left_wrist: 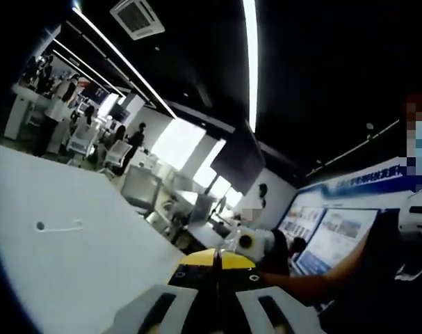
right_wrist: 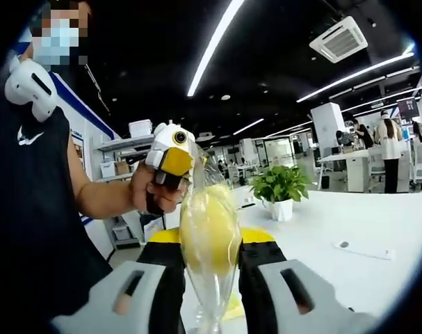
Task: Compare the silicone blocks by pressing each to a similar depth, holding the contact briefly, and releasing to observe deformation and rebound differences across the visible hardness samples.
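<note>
**Yellow sample clamped in right tongs, raised off the counter**

Yellow and soft-looking, the silicone block [right_wrist: 209, 233] sits inside a clear plastic wrapper [right_wrist: 212, 299] and is pinched between the jaws of the right tongs [right_wrist: 211, 278]; the jaws press on both its flanks. The block is lifted clear of the white counter [right_wrist: 377, 223] and held upright in front of the person's dark shirt [right_wrist: 30, 229].

The left tongs [right_wrist: 172, 156] show in the right gripper view, held in a hand [right_wrist: 155, 195] just behind the wrapper's top edge. In the left gripper view the left tongs [left_wrist: 216, 306] have their jaws nearly together with a thin dark strip between them; whether they grip the wrapper edge cannot be told from this angle.

A potted plant [right_wrist: 279, 189] stands on the counter beyond the block. A small white tag [left_wrist: 58, 226] lies flat on the counter.
</note>
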